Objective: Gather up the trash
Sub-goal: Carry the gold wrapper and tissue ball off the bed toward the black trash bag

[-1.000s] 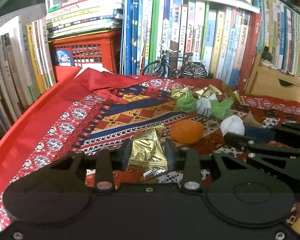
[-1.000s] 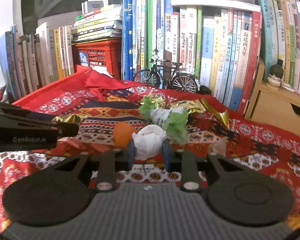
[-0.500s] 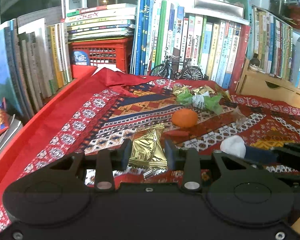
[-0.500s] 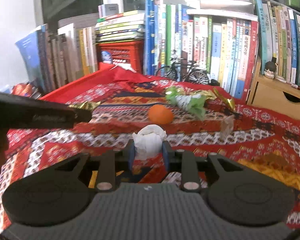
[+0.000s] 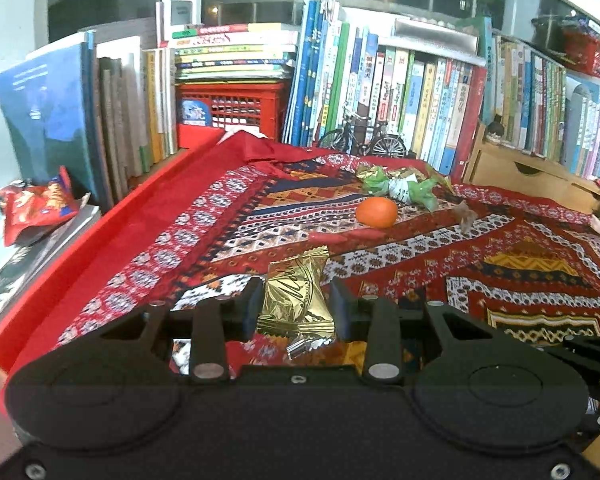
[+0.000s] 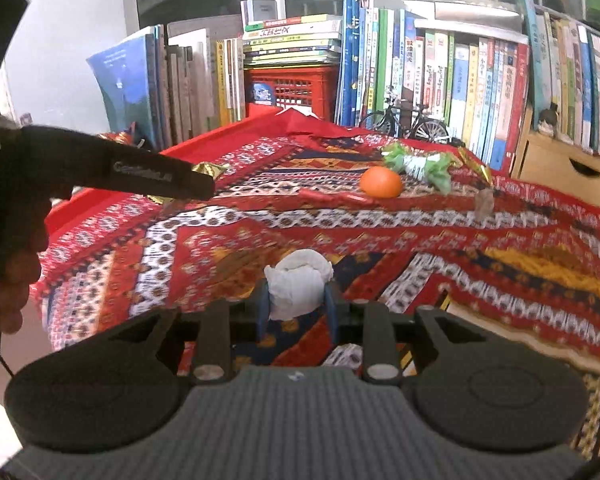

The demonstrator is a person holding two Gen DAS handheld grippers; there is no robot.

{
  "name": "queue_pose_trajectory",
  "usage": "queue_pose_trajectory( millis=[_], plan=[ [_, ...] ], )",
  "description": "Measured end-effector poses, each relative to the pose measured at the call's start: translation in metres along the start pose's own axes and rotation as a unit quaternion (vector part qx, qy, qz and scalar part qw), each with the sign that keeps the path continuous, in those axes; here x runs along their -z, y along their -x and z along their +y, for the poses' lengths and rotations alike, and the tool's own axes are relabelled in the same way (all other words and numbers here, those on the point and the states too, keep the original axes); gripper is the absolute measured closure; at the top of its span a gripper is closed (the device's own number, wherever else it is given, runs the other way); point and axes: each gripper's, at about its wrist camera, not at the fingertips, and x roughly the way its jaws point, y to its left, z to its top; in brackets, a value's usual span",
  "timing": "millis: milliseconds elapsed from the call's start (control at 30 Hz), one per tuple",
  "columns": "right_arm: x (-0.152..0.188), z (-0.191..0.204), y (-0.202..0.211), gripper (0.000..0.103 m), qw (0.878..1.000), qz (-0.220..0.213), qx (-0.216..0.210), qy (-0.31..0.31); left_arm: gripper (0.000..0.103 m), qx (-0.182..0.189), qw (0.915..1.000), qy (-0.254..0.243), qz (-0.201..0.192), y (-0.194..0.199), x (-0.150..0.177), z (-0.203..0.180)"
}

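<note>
Left wrist view, item one: left gripper (image 5: 296, 308), jaws part-closed and pinching a gold foil wrapper (image 5: 294, 300) across its middle. The wrapper stands upright between the pads, its crimped end sticking out below. Judged featherweight, crinkly and slick; a pinch across the flat body suits it better than one on the twisted ends, which could slide out.

Item two, right wrist view: right gripper (image 6: 296, 306), jaws likewise narrowed, clamped on a white crumpled tissue wad (image 6: 298, 282). The wad bulges above the pads. Judged soft, light and compressible; it takes a squeeze anywhere, though loose folds may tear or shed.

Item three: patterned red cloth (image 5: 500, 264) spread under both tools, covering the table.

Item four, at twelve o'clock from the left gripper: an orange (image 5: 376, 212), a round fruit sitting on the cloth, probably not trash. Just beside it at seven o'clock, a thin red strip (image 5: 348, 235) lying flat; low and hard to get under.

Item five, at one o'clock beyond the orange: a heap of green and white wrappers (image 5: 404, 188), with gold foil scraps touching it. Light and rustling, best taken at a bunched part.

Item six: a small brownish scrap (image 5: 466, 216) at three o'clock from the orange.

Item seven, background: books (image 5: 380, 80), red crate (image 5: 236, 108), model bicycle (image 5: 360, 140).
</note>
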Motion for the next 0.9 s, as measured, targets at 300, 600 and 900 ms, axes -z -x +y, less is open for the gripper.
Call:
queue_pose_trajectory(
  millis=[300, 600, 900],
  plan=[
    [0.023, 0.027, 0.045, 0.070, 1.000, -0.004, 0.005, -0.004, 0.069, 0.001, 0.9999, 0.007, -0.009, 0.059, 0.034, 0.021],
    [0.047, 0.059, 0.076, 0.070, 1.000, 0.007, 0.000, -0.005, 0.069, -0.009, 0.9999, 0.011, -0.006, 0.101, 0.070, 0.047],
    [0.075, 0.099, 0.089, 0.070, 0.999, 0.028, -0.019, -0.011, 0.069, -0.007, 0.9997, 0.017, 0.014, 0.137, 0.112, 0.071]
  ],
)
